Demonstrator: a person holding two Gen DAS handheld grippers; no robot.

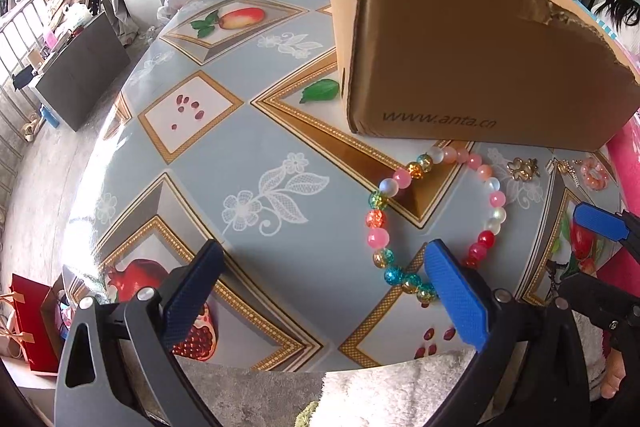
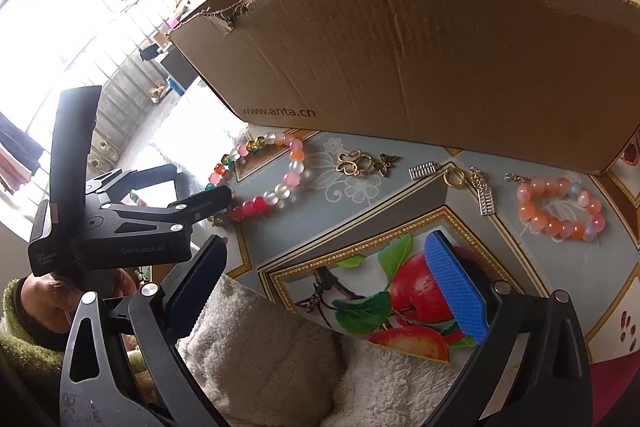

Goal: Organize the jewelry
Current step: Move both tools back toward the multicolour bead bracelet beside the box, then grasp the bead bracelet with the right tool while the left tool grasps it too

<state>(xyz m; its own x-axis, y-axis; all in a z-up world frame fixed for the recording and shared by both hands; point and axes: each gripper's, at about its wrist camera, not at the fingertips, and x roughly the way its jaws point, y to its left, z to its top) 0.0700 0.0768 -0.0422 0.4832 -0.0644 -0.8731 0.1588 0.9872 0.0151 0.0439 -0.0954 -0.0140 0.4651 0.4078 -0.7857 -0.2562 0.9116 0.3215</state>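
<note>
Jewelry lies on the desk in a row just in front of the cardboard box: a large multicoloured bead bracelet at the left end of the box, then a gold looped charm, a small butterfly charm, a silver ridged piece, a gold ring, a silver bar pendant and a coiled pink-orange bead bracelet near the box's right end. The small pieces are too tiny in the left wrist view to tell apart. The box's inside is hidden behind its torn front wall. The left gripper has its fingers wide apart, holding nothing; one blue pad covers part of the large bracelet, and contact cannot be judged. The right gripper also stands fully spread and empty, nearer than the jewelry row, above a printed apple.
</note>
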